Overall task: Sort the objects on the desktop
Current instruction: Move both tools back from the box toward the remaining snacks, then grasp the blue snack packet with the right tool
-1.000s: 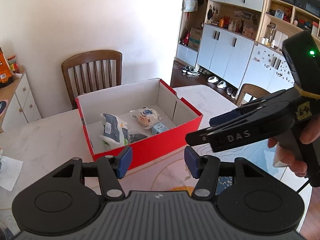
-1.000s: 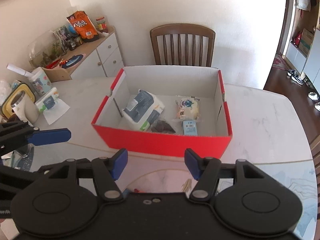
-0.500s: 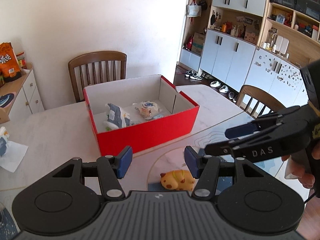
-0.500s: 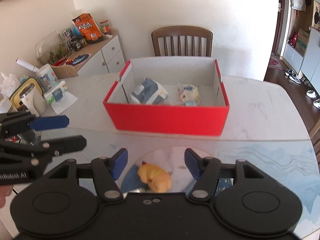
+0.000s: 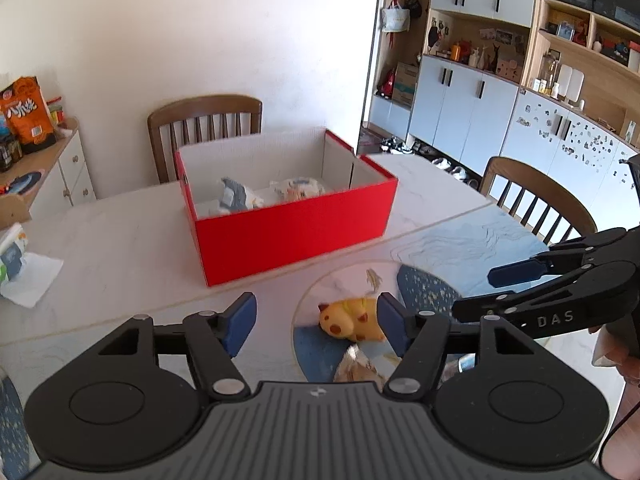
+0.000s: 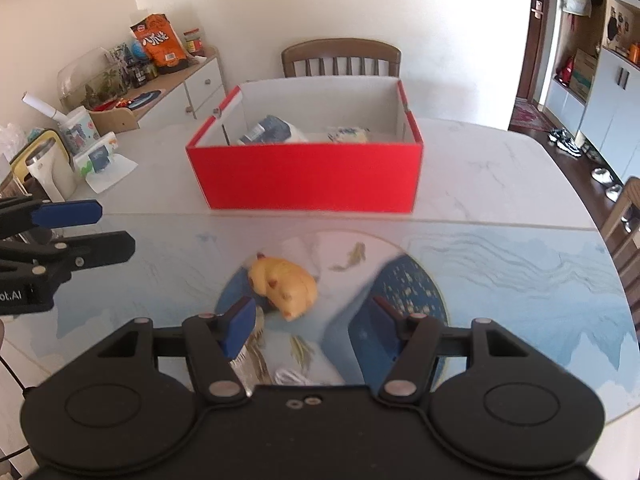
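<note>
A red box (image 5: 296, 228) (image 6: 308, 178) stands mid-table with several small packets inside. A yellow plush toy (image 5: 352, 319) (image 6: 286, 286) lies on the blue patterned mat in front of it. My left gripper (image 5: 314, 322) is open and empty, above the table, with the toy near its right finger. My right gripper (image 6: 306, 326) is open and empty, just behind the toy. A crinkly wrapper (image 5: 358, 366) (image 6: 250, 360) lies near the toy. Each gripper shows at the edge of the other's view.
A tissue pack on white paper (image 5: 20, 268) (image 6: 100, 160) lies at the table's left. A kettle (image 6: 44, 164) stands by it. Wooden chairs (image 5: 204, 128) (image 5: 536, 204) stand behind and right of the table. A sideboard (image 6: 168, 80) holds snacks.
Both grippers have drawn back from the red box toward the table's near edge and dropped lower. The yellow toy and wrapper have come into view. Both stay open.
</note>
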Tool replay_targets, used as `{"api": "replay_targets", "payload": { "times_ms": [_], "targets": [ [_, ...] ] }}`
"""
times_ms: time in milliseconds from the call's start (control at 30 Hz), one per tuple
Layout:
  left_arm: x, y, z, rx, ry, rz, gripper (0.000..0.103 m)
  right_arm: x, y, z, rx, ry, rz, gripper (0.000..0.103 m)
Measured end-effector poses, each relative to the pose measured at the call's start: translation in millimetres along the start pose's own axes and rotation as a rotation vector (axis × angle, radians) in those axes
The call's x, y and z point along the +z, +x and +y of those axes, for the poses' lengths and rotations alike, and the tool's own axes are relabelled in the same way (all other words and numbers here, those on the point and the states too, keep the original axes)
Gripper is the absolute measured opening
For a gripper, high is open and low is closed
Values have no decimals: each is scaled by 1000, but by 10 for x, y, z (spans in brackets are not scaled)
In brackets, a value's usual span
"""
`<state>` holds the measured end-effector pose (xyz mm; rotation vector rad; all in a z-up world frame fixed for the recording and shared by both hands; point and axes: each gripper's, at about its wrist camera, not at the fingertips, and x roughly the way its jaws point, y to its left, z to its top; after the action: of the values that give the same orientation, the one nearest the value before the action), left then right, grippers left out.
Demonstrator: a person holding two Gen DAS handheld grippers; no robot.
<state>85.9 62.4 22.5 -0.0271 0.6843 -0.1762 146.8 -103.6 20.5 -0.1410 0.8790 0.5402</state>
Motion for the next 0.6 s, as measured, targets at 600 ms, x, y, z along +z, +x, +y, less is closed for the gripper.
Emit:
{"api": "replay_targets", "payload": {
  "times_ms": [600],
  "targets": [
    [-643, 146, -109, -54, -24, 52, 81, -537, -52, -201, -29, -5, 50, 70]
  ]
}}
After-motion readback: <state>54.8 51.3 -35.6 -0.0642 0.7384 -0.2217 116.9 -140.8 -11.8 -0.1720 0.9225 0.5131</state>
